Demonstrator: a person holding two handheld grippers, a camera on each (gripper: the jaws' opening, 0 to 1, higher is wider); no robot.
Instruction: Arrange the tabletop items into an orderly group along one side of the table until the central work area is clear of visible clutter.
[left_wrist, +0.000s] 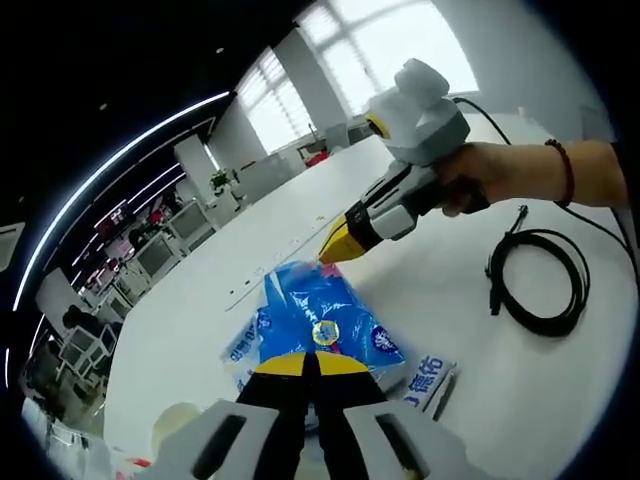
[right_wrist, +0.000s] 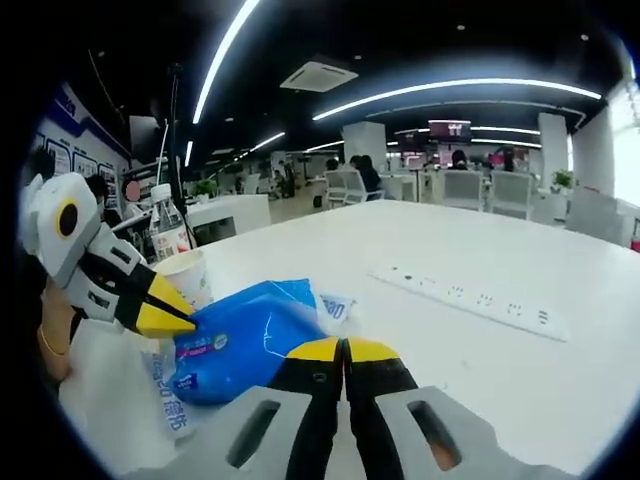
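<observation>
Both grippers, left and right, jaws pressed together empty, flank blue wipes pack; slick film may slip sideways.

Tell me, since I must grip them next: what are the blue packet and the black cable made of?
The blue packet looks like thin glossy plastic film: it creases and shines. The black cable seems rubber- or plastic-sheathed, matte, lying in loose coils on the white table.
</observation>
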